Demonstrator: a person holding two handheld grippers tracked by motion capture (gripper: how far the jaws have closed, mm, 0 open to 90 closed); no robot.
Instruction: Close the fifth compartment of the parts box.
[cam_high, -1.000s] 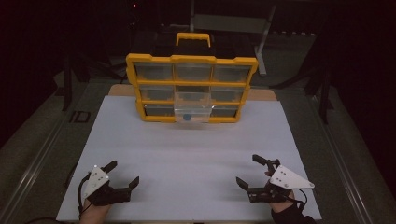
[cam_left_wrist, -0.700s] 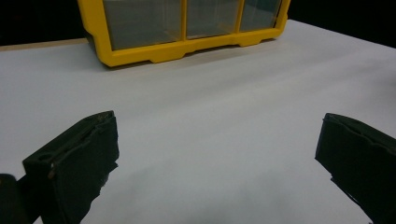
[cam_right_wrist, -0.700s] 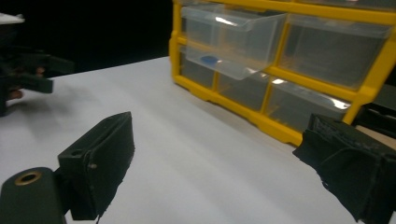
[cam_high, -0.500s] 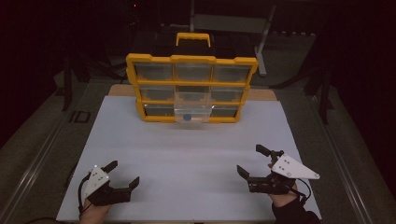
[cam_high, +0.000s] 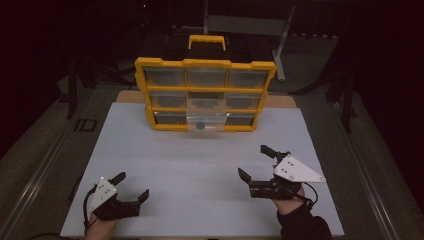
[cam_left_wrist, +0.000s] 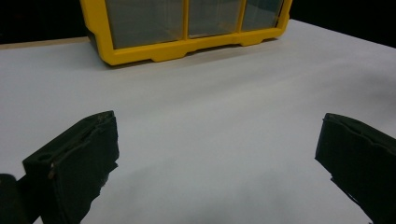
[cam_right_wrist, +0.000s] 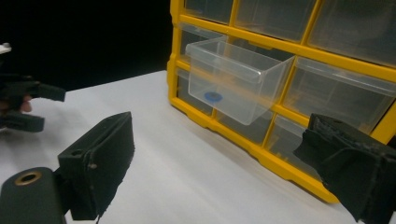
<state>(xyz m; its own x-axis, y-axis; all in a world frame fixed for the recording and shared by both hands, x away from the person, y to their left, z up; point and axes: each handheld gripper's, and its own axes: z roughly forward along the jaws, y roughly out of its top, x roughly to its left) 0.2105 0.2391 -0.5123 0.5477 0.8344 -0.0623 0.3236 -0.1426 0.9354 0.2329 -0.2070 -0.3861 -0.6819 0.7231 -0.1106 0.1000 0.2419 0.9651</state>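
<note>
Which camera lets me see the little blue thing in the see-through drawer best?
The right gripper view: the blue thing is close there, lying on the bottom of the pulled-out clear drawer. The high view shows it as a far-off small dot. The left gripper view shows the yellow organizer's bottom edge.

In the high view the drawer cabinet (cam_high: 205, 92) sits upper centre of the frame, at the far end of the desk (cam_high: 200, 160). One drawer (cam_high: 205, 120) in its middle column is pulled out toward the bottom of the frame, with a small disc (cam_high: 200, 126) inside it. The left gripper (cam_high: 131, 187) is lower left, the right gripper (cam_high: 256, 162) lower right, both well apart from the cabinet.
</note>
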